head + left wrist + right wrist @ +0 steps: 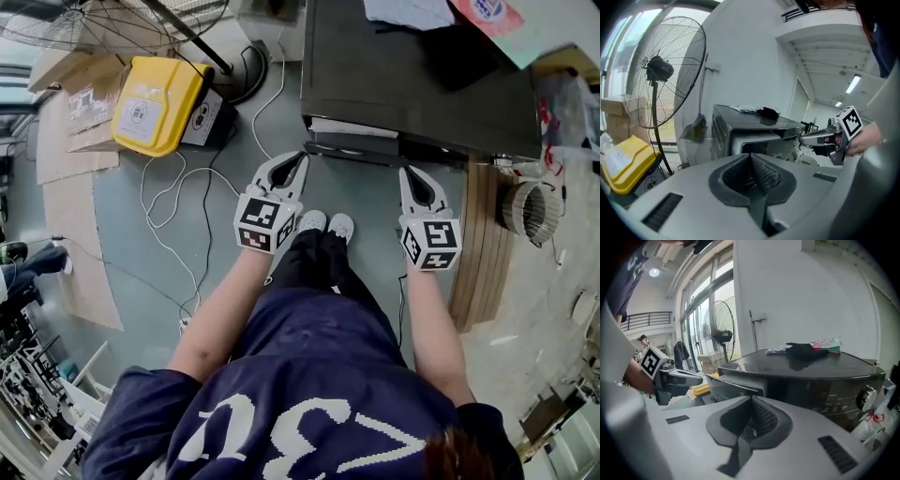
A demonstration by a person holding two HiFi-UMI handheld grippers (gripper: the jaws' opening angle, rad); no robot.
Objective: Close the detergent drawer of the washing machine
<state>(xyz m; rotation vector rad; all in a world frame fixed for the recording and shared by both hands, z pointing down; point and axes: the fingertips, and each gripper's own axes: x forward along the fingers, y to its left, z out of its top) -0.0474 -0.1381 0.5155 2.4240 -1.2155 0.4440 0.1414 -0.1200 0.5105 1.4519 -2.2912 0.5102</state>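
Observation:
The dark washing machine (pixel 422 84) stands in front of me, and its detergent drawer (pixel 354 128) juts out of the front at the left. In the head view my left gripper (pixel 301 158) points at the drawer's left end, jaws shut and empty. My right gripper (pixel 406 172) is shut and empty too, just right of the drawer front. The left gripper view shows the machine (pixel 754 124) ahead and the right gripper (pixel 806 137) beside it. From the right gripper view the drawer (pixel 736 383) sticks out toward the left gripper (pixel 693 379). Neither gripper visibly touches the drawer.
A yellow case (pixel 157 103) and cardboard boxes (pixel 80 94) sit on the floor at the left, near a standing fan (pixel 658 70). Cables (pixel 178 234) trail over the floor. Clothes (pixel 408 11) lie on the machine's top. A vent hose (pixel 530 211) lies at the right. My shoes (pixel 325 223) are below the drawer.

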